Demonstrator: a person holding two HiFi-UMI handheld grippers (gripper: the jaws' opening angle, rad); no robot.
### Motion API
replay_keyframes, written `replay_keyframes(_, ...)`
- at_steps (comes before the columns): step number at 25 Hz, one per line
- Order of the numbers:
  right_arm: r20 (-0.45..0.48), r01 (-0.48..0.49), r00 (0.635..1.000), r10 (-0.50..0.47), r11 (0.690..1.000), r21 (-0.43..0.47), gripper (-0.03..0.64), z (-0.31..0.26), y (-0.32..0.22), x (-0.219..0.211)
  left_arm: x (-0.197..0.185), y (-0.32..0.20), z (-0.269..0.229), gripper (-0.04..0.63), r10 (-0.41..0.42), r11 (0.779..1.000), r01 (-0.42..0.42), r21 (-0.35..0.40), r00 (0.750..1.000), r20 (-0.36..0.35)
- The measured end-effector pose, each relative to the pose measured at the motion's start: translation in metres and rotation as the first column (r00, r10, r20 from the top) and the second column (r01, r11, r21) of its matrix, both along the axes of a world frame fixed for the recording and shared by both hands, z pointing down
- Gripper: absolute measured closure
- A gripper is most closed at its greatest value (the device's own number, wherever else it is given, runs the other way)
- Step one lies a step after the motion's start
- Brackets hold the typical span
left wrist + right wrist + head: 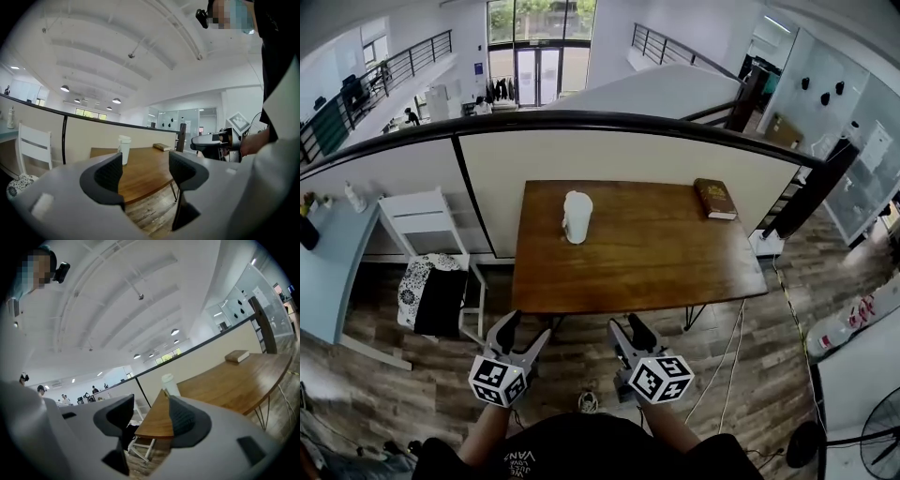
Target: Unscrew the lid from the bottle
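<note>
A white bottle point(577, 217) with a white lid stands upright on the wooden table point(647, 272), toward its far left part. It also shows far off in the left gripper view as the bottle point(124, 149) and in the right gripper view as the bottle point(170, 385). My left gripper point(523, 328) and right gripper point(626, 329) hover side by side short of the table's near edge, well away from the bottle. Both stand open with nothing between their jaws.
A brown book point(714, 199) lies at the table's far right corner. A white chair point(427, 221) and a patterned cushion with a black bag point(433, 292) stand left of the table. A low partition wall point(609, 155) runs behind it. Cables point(731, 366) trail on the wooden floor.
</note>
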State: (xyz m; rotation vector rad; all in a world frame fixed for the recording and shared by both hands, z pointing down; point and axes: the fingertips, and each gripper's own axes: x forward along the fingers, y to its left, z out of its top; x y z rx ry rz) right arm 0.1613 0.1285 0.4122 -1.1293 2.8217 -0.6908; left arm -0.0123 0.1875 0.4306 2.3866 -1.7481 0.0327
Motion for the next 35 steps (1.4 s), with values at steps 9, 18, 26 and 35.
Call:
replay_keyframes(9, -0.020, 0.077, 0.997, -0.077, 0.997, -0.012, 0.405, 0.012, -0.063, -0.015, -0.021, -0.050, 0.013, 0.299, -0.106, 0.994, 0.106, -0.015, 0.994, -0.011)
replay_keyframes(18, -0.039, 0.037, 0.999, -0.038, 0.999, -0.040, 0.405, 0.024, -0.103, -0.051, -0.065, -0.104, 0.027, 0.299, -0.080, 0.996, 0.080, -0.035, 0.996, -0.027)
replay_keyframes(26, -0.062, -0.123, 0.991, 0.120, 0.991, -0.051, 0.407, 0.027, -0.147, -0.092, -0.108, -0.181, 0.043, 0.299, 0.096, 0.992, -0.099, -0.080, 0.994, -0.045)
replay_keyframes(35, -0.074, -0.300, 0.953, 0.295, 0.951, -0.074, 0.407, 0.036, -0.178, -0.124, -0.143, -0.273, 0.064, 0.299, 0.305, 0.946, -0.300, -0.124, 0.952, 0.020)
